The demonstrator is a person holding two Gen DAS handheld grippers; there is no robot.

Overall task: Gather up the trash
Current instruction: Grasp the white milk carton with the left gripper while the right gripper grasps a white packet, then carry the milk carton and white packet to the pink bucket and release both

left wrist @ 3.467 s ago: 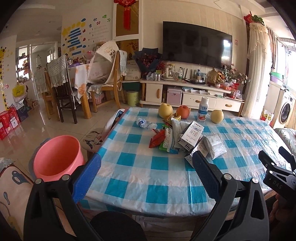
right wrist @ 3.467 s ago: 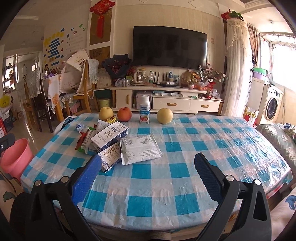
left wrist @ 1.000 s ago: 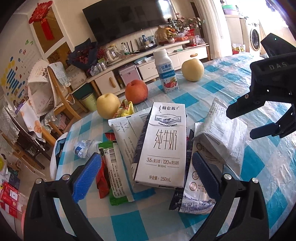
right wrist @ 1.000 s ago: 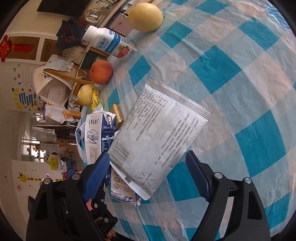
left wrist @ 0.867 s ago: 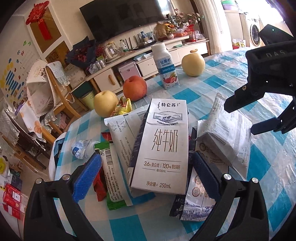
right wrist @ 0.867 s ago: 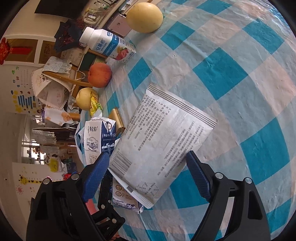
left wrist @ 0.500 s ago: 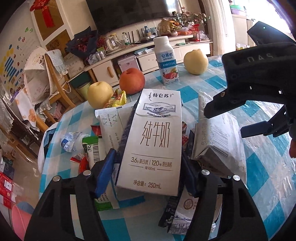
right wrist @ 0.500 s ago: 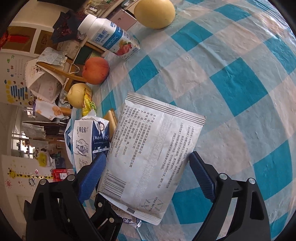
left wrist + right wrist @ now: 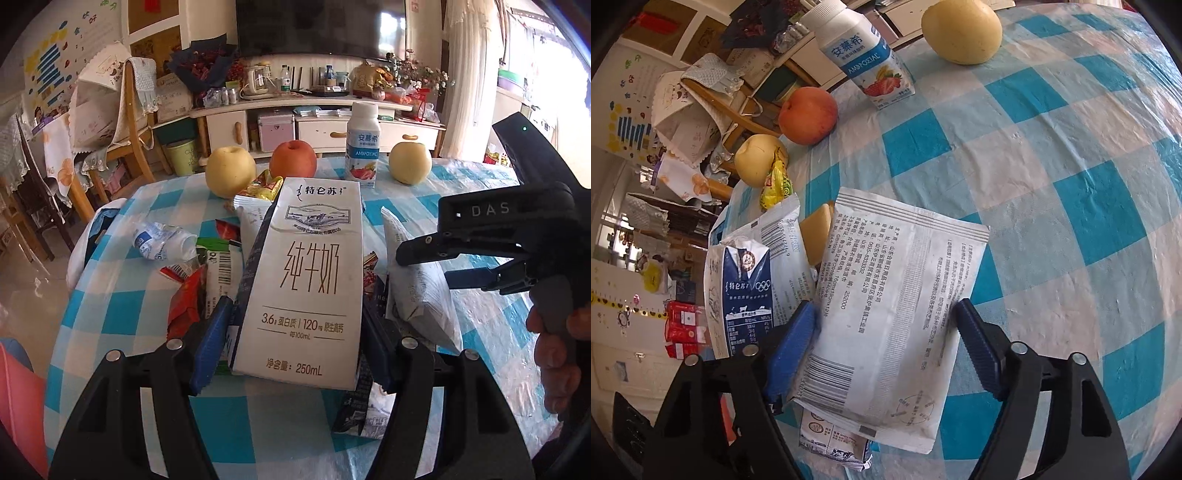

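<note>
While left gripper (image 9: 293, 341) jaws pinch milk carton (image 9: 308, 273) | long axis points away | right gripper (image 9: 886, 347) jaws pinch pouch (image 9: 894, 321)

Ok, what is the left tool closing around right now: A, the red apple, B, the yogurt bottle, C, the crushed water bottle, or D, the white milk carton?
D: the left tool has its two blue pads against the sides of the white milk carton, while the red apple, yogurt bottle and crushed water bottle sit untouched farther back.
</note>
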